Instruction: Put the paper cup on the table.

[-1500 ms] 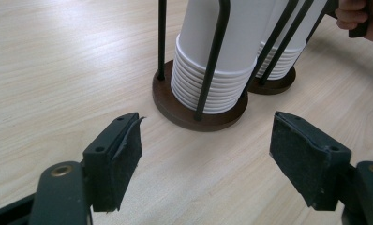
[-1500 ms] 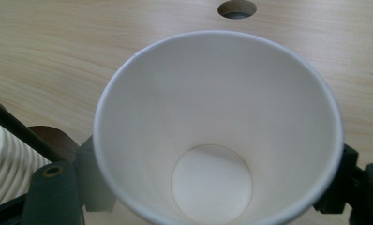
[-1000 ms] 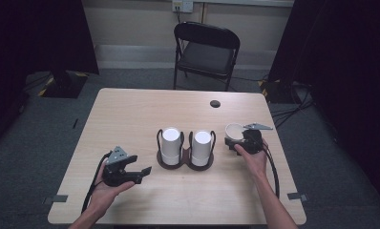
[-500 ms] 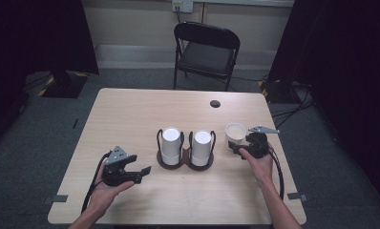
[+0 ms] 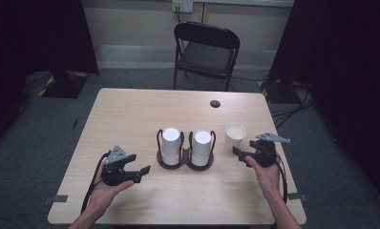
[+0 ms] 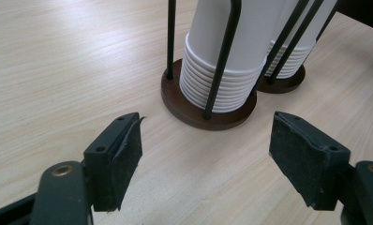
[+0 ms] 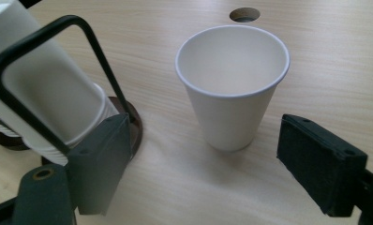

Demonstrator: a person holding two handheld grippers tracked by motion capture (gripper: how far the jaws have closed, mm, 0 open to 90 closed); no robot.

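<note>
A single white paper cup (image 5: 235, 136) is seen standing upright and empty, mouth up, on the table just right of a dark two-post holder (image 5: 184, 162). Two stacks of white cups (image 5: 171, 144) are held in it, upside down, side by side.

Double cup holder (image 5: 185, 160) at table centre, its black wire loops (image 6: 222, 56) enclosing two stacks of inverted white cups (image 5: 171, 144). Right of the holder, just beside it, stands a single upright paper cup (image 5: 235, 137). Bare tabletop (image 5: 131, 114) lies left, beyond and nearer the person; a cable hole (image 5: 215, 103) sits beyond-right.
</note>
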